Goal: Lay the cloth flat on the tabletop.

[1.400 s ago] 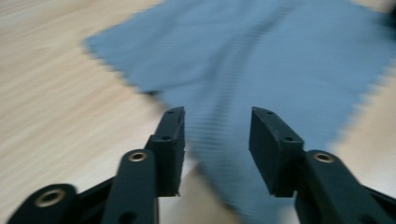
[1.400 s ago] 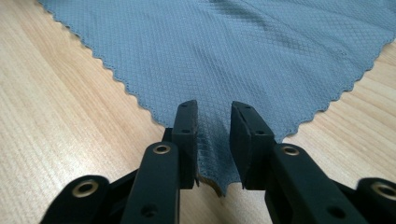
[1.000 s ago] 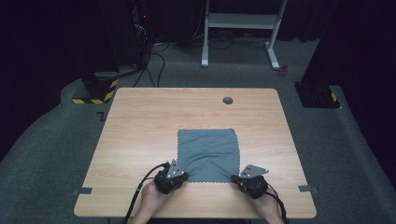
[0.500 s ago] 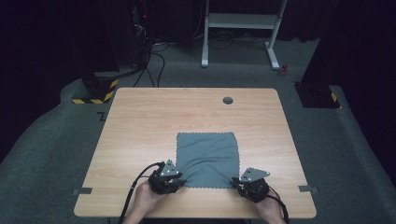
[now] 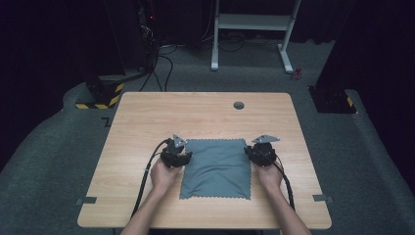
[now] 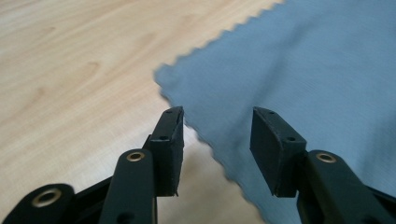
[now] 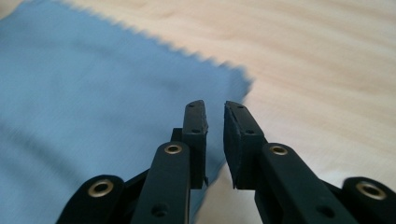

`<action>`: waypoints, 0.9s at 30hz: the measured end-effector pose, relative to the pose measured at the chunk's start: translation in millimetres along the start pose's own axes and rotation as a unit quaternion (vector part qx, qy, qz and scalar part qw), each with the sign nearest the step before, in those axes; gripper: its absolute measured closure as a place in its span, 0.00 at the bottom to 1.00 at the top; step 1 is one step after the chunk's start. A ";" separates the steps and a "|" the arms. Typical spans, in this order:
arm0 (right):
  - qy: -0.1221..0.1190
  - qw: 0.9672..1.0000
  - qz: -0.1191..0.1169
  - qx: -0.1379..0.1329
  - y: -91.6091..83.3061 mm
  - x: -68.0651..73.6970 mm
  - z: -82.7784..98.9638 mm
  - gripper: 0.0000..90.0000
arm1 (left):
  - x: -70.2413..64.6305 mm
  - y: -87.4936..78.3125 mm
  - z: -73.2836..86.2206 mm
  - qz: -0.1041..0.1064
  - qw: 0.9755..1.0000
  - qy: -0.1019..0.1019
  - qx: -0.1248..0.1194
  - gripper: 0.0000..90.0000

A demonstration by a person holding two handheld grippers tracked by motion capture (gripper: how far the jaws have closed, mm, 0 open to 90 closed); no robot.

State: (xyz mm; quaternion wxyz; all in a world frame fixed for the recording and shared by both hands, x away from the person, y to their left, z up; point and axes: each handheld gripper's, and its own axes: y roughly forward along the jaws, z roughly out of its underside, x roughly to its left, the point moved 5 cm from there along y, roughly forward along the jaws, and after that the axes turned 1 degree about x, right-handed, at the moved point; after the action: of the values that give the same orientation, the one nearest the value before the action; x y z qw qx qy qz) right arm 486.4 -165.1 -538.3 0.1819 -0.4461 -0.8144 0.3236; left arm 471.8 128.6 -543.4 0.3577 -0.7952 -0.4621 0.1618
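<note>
A grey cloth (image 5: 218, 169) with zigzag edges lies flat on the wooden table (image 5: 147, 122). My left gripper (image 5: 185, 155) is at the cloth's far left corner. In the left gripper view the cloth (image 6: 303, 70) runs under the left gripper (image 6: 217, 116). Its jaws have just been opening and stand well apart, gripping nothing. My right gripper (image 5: 248, 152) is at the far right corner. In the right gripper view the right gripper (image 7: 215, 109) hangs over the cloth (image 7: 93, 93) near that corner. Its jaws have just opened to a narrow gap with nothing between them.
A round cable hole (image 5: 239, 105) sits near the table's far edge. Grey tape tabs (image 5: 87, 199) mark the near corners. Beyond the table stand a white desk frame (image 5: 254, 29) and a yellow-black striped base (image 5: 98, 98) on the carpet.
Both hands have moved away from the person, from the cloth's near corners to its far corners.
</note>
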 end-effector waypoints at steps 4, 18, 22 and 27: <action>-0.026 0.998 0.048 0.033 16.8 -10.8 -16.8 0.94 | 6.4 13.8 -6.3 -0.001 1.000 0.005 0.020 0.72; -0.025 0.997 0.056 0.050 40.7 -12.7 -23.7 1.00 | 10.2 25.2 -15.9 -0.006 1.000 0.010 0.015 0.98; -0.011 0.997 0.067 0.037 44.9 -16.2 -25.2 0.99 | 11.4 29.2 -17.9 -0.022 1.000 0.007 0.004 0.99; -0.021 0.995 0.089 0.049 46.9 -19.8 -30.0 0.85 | 16.4 30.9 -19.8 -0.026 0.999 -0.033 0.000 0.80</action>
State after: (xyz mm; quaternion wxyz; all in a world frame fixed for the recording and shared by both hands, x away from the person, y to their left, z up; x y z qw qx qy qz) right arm 543.2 -152.4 -549.1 0.1572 -0.5002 -0.7585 0.3871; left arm 511.1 124.5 -550.7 0.3463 -0.7768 -0.4947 0.1787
